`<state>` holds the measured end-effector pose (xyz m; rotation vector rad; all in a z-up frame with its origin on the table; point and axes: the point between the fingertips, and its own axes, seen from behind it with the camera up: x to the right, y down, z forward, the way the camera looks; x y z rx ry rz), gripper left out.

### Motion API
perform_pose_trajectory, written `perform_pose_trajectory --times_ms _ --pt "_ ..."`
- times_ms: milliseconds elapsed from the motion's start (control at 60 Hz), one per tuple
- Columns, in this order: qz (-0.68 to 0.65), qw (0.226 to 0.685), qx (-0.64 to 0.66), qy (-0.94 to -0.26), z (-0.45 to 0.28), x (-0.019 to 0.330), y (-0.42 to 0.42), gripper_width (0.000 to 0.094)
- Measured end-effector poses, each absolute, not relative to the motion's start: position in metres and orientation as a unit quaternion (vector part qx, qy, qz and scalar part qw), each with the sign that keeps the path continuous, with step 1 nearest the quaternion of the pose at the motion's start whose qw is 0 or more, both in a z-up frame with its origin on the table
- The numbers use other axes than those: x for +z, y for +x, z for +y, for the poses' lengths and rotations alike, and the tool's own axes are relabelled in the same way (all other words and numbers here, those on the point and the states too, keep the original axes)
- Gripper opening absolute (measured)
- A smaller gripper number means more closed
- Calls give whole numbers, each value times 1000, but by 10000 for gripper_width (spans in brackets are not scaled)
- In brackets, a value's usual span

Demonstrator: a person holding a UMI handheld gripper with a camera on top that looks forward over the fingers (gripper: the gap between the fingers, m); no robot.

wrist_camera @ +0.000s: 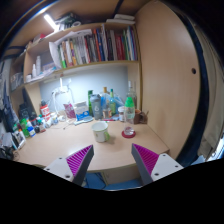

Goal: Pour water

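Light wooden table carrying pale cup, bottles; bookshelf hanging above. Tool hovering wide open, gripping nothing.

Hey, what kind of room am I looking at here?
Probably a study or dorm room: a wooden desk crowded with bottles and a cup, and a shelf of books above. The claw is open, with nothing between its fingers.

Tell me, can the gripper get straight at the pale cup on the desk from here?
Probably yes. The gripper is open and empty, and the cup stands alone on the desk beyond its fingers, with bare desktop in between. The bottles stand behind it, out of the way.
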<state>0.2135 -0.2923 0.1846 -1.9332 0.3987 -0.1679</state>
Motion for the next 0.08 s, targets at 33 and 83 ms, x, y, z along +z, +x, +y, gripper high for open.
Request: perform_pose_trajectory --times_ms 33,83 --pt "170 550 -70 -815 -304 194 200 842" --pt "170 549 -70 -815 -323 207 186 842"
